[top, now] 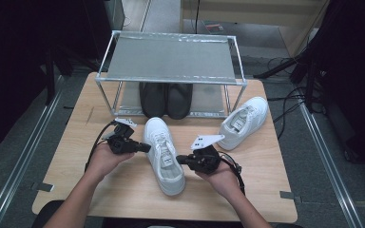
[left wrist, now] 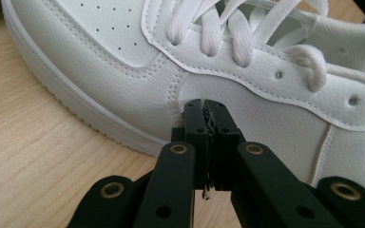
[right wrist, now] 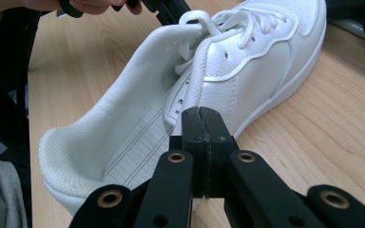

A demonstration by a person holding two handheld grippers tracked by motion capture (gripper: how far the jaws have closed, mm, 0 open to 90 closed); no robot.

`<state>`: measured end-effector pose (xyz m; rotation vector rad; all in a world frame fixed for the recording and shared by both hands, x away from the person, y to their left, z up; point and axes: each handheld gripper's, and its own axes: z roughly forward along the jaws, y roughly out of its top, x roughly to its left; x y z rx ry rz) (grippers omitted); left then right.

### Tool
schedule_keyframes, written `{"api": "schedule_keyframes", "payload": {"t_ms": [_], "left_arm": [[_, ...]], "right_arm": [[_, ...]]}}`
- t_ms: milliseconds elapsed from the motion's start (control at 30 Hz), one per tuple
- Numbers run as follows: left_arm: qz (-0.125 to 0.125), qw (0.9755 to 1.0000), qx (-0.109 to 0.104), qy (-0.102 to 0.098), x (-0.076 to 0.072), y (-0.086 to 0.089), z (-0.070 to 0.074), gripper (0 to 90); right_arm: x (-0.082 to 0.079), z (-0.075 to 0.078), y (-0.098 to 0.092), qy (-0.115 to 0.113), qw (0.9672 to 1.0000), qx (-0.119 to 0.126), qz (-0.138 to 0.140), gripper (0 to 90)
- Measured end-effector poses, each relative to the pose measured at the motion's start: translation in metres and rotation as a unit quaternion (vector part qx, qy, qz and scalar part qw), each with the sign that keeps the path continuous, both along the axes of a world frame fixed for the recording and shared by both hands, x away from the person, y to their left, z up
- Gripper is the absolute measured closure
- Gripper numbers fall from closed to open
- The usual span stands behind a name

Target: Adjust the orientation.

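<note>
high view shows me at a wooden table (top: pixel 123 190) with a black gripper in each hand. a white shoe (top: pixel 164 154) lies on the table between my two grippers, with its toe pointing away from me and its heel near me. my left gripper (top: pixel 145 147) points at the left side of this shoe, and my right gripper (top: pixel 180 159) points at its right side.

left gripper view lets me see my own two black jaws pressed tight together, with nothing between them. the tips are right at the side of the white shoe (left wrist: pixel 247 90), under the laces (left wrist: pixel 228 28). i cannot tell if they touch it.

right gripper view has my other two jaws squeezed together too, and they hold nothing. they sit just beside the open top of the shoe (right wrist: pixel 171 95), near a loose lace (right wrist: pixel 197 71). far off i see my left hand (right wrist: pixel 90 4) on the other side.

a second white shoe (top: pixel 244 122) lies on the table to the right, well apart from the first. a metal shoe rack (top: pixel 171 59) stands at the far end of the table. two dark shoes (top: pixel 166 99) sit side by side on its low shelf.
</note>
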<state>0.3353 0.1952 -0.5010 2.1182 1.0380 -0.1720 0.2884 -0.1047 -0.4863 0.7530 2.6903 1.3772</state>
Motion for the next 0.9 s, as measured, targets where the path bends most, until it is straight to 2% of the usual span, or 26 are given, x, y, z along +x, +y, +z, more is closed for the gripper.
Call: {"api": "schedule_keyframes", "payload": {"t_ms": [267,467,567,667,833,900], "left_arm": [[-0.003,0.9998,0.018,-0.010,-0.001,-0.003,0.003,88.2],[0.003,0.9997,0.018,-0.016,0.000,-0.001,0.003,86.4],[0.005,0.9995,0.023,-0.020,0.001,0.000,0.004,84.3],[0.015,0.9986,0.026,-0.043,0.000,0.002,0.007,74.8],[0.010,0.9984,0.008,-0.055,-0.001,0.005,0.012,64.0],[0.008,0.9982,0.009,-0.059,-0.003,0.006,0.014,58.2]], "right_arm": [[-0.013,-0.002,0.011,0.005,0.9997,0.005,0.024,90.0],[-0.016,-0.003,0.019,0.022,0.9994,0.012,0.024,89.7],[-0.014,-0.001,0.017,0.021,0.9995,0.010,0.023,88.6],[-0.010,0.003,0.008,0.018,0.9997,0.011,0.008,86.5],[0.000,0.009,-0.014,0.017,0.9994,0.018,-0.023,79.8],[0.004,0.011,-0.022,0.019,0.9991,0.017,-0.032,75.0]]}}
